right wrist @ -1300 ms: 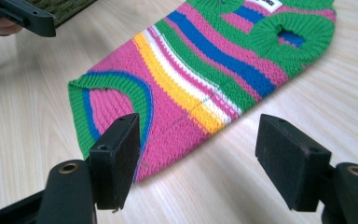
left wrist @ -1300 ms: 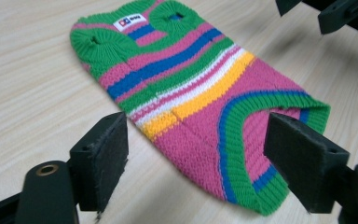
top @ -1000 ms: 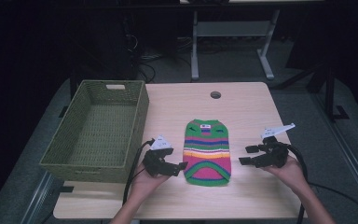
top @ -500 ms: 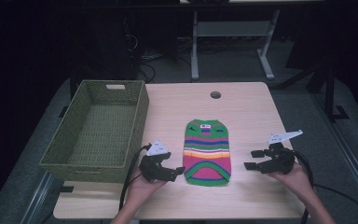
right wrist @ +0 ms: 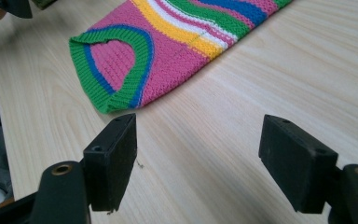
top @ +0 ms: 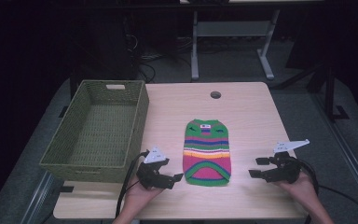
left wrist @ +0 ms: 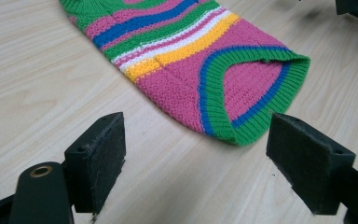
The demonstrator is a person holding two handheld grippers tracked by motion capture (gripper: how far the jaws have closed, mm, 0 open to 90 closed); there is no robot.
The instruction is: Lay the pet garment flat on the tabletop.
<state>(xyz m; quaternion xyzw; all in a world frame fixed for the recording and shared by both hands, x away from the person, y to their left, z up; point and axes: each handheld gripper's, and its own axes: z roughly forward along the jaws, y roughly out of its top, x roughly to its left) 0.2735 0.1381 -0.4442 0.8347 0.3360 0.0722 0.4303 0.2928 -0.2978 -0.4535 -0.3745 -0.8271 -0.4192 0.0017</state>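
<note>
Pale wood-grain worktop [top: 251, 112] carries a small striped knitted sweater [top: 207, 151], lying flat near the middle of the front edge, its green-ribbed hem facing the person. It looks light, soft and limp, likely to sag and fold when lifted; the thick ribbed hem corners seem the best places to pinch. Left gripper [top: 170, 179] and right gripper [top: 257, 168] flank that hem, both spread wide and empty. An empty woven basket [top: 135, 126] stands along the left edge, clear of the garment. Nothing blocks either approach.
</note>
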